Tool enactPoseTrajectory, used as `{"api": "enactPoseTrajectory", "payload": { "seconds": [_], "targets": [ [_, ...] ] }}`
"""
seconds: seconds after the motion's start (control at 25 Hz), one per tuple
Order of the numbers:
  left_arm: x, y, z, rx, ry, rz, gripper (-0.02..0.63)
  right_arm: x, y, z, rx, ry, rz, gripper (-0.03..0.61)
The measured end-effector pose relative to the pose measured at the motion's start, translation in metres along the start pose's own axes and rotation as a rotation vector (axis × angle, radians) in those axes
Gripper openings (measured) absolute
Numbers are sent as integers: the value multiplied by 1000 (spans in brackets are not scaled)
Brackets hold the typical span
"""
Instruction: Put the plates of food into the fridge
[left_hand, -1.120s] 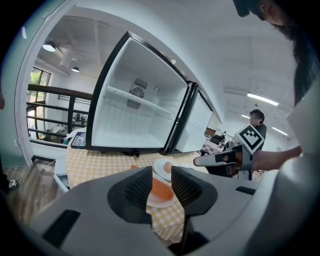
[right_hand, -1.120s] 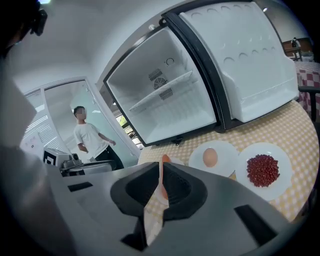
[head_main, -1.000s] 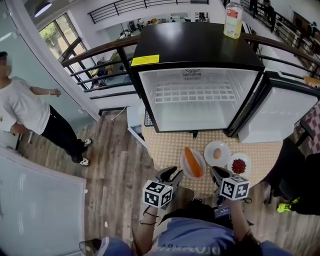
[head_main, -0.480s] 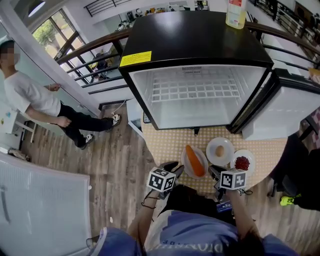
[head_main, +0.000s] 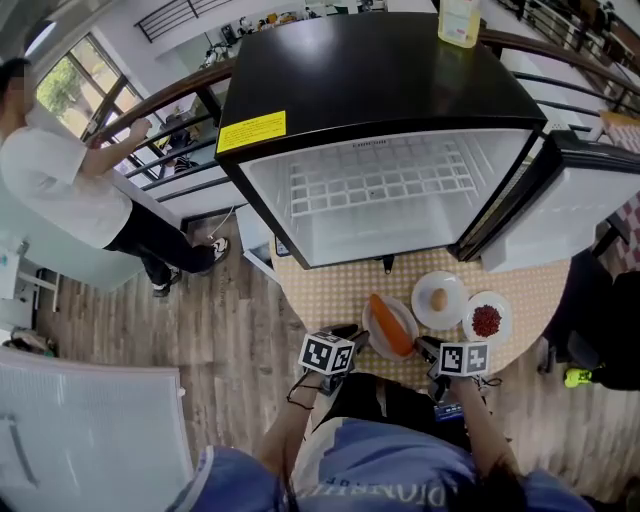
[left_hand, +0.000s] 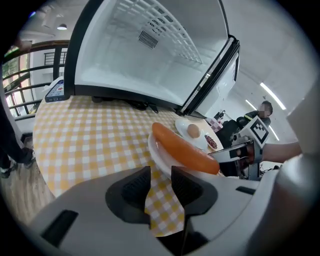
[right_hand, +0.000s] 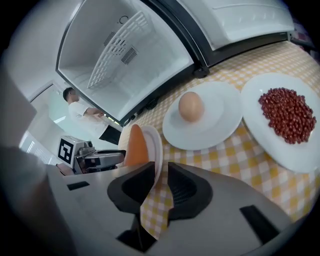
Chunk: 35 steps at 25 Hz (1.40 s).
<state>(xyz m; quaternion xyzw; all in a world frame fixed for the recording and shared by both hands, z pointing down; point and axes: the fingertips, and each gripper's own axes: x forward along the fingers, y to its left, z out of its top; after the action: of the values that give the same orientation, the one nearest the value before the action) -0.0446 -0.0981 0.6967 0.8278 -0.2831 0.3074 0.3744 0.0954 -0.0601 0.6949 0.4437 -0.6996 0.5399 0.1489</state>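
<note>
A white plate (head_main: 372, 322) bearing a long carrot (head_main: 391, 325) sits at the near edge of the checked table, in front of the open, empty fridge (head_main: 380, 190). To its right stand an egg plate (head_main: 452, 291) and a red-bean plate (head_main: 503, 318). My left gripper (head_main: 352, 336) is open at the carrot plate's left rim (left_hand: 159, 152), with only tablecloth between its jaws (left_hand: 161, 172). My right gripper (head_main: 425, 348) is open at the plate's right side. In the right gripper view the plate's rim (right_hand: 156, 150) dips into the gap of my right gripper (right_hand: 161, 170).
The fridge door (head_main: 560, 200) hangs open to the right. A bottle (head_main: 459, 20) stands on the fridge top. A person (head_main: 60, 190) stands at the railing far left. The round table (head_main: 320, 290) has bare checked cloth left of the plates.
Both grippers have sunk and closed in on the carrot plate from either side. The person at the left has walked up to the railing.
</note>
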Motion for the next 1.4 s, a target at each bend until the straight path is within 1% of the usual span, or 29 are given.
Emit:
{"api": "enactPoseTrajectory", "payload": {
  "seconds": [0.2, 0.4, 0.52, 0.56, 0.68, 0.76, 0.8, 1.04, 1.24, 1.4],
  "targets": [
    [2, -1, 1, -38, 7, -51, 126, 1, -4, -1, 103, -38, 23, 84],
    [9, -9, 3, -77, 7, -99, 124, 4, -3, 0, 144, -55, 35, 77],
    [14, -10, 5, -103, -1, -72, 124, 6, 1, 1, 175, -58, 44, 41],
    [15, -9, 6, -116, -4, -61, 124, 6, 1, 0, 192, -61, 40, 41],
    [12, -5, 8, -192, -21, -55, 92, 6, 1, -2, 230, -52, 19, 37],
    [7, -4, 10, -240, -42, -63, 77, 7, 5, -5, 228, -33, 13, 37],
    [4, -4, 11, -252, -49, -64, 74, 7, 7, -5, 226, -29, 16, 37],
    [-15, 3, 22, -290, -112, -54, 74, 7, 27, 12, 222, -48, 55, 35],
    [-35, 14, 48, -292, -200, -17, 74, 8, 50, 42, 181, -72, 81, 35],
    [-49, 27, 82, -282, -282, 18, 74, 12, 66, 71, 163, -104, 111, 35]
  ]
}}
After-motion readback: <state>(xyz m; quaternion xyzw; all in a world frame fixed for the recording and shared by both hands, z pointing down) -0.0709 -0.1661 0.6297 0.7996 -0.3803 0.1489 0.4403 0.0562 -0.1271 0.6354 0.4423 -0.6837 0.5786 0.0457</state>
